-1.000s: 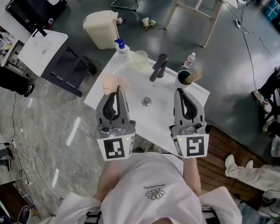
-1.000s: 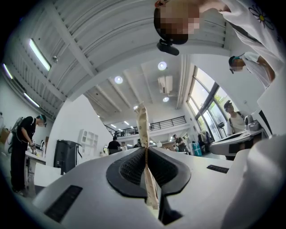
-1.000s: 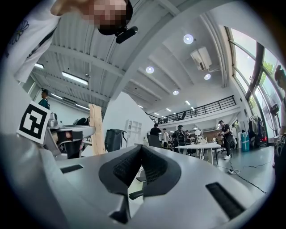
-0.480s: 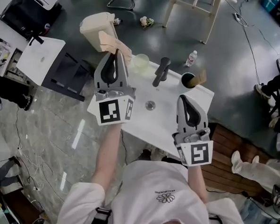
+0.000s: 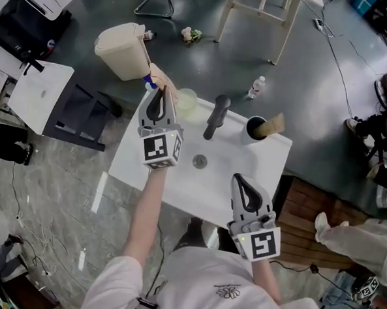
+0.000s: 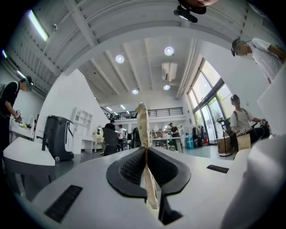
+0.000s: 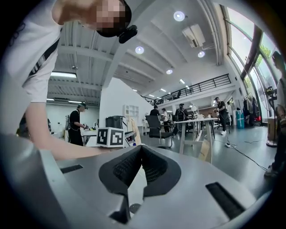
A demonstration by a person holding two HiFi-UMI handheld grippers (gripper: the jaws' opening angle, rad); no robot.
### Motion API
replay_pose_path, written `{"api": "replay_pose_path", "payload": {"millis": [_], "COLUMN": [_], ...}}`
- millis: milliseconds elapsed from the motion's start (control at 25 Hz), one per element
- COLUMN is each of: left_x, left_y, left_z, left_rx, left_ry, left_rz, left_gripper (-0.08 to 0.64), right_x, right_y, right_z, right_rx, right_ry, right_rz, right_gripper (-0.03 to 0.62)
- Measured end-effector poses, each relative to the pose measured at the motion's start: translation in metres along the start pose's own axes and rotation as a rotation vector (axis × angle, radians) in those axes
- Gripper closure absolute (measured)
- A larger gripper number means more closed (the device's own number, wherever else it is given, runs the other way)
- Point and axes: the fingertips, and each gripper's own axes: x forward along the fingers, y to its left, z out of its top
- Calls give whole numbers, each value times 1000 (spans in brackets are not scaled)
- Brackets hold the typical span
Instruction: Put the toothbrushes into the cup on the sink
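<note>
Because the left gripper (image 5: 160,95) pinches the wrapped toothbrush (image 6: 143,130) only across its thin flat faces, the pack could probably pivot or slide if it is swung. The insertion likely wants a slow, upright descent, with the lower end past the rim before the jaws let go. The toothbrush hangs in the air to the left of the black faucet (image 5: 215,116), just above and beside a pale translucent cup (image 5: 185,102). That cup looks light and thin-walled, so a knock on its rim may tip it.

To the right of the faucet stands a black cup (image 5: 252,128), darker and seemingly heavier, with a similar tan pack (image 5: 271,124) leaning out of it. Which cup is meant I cannot tell.

The pack is cream paper or card, long, narrow and slightly creased. The gripper pads are ribbed black rubber, which should hold paper well. The white sink (image 5: 232,166) is smooth and glossy.

The right gripper (image 5: 239,181) is well short of the faucet, near the sink's front edge, its jaws pressed together on nothing.
</note>
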Motion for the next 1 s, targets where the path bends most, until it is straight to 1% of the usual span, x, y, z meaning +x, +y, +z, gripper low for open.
{"api": "replay_pose_path", "payload": {"millis": [200, 320, 480, 560, 720, 800, 920, 1000], "left_x": [3, 5, 7, 5, 5, 5, 1, -1], "left_y": [0, -5, -10, -14, -18, -17, -14, -11], "left_z": [-33, -51, -74, -82, -96, -100, -100, -96], "left_rx": [-8, 4, -10, -11, -47, -59, -62, -64], "left_ry": [33, 67, 120, 140, 185, 201, 205, 196], "left_rz": [-9, -19, -23, -34, -50, -45, -37, -30], "left_gripper": [531, 531, 531, 531, 531, 529, 466, 448], "right_x": [-1, -1, -1, -3, -4, -3, -2, 0], "right_y": [-3, -5, -6, -6, -5, -4, 1, 3], "right_z": [-22, -29, -40, -49, -64, -66, -67, -68], "right_rx": [11, 23, 4, 17, 23, 22, 23, 17], "right_ry": [58, 66, 96, 120, 151, 155, 154, 156], "right_rz": [-17, -21, -15, -12, -10, -11, -4, 1], "right_gripper": [580, 580, 580, 580, 580, 580, 580, 580]}}
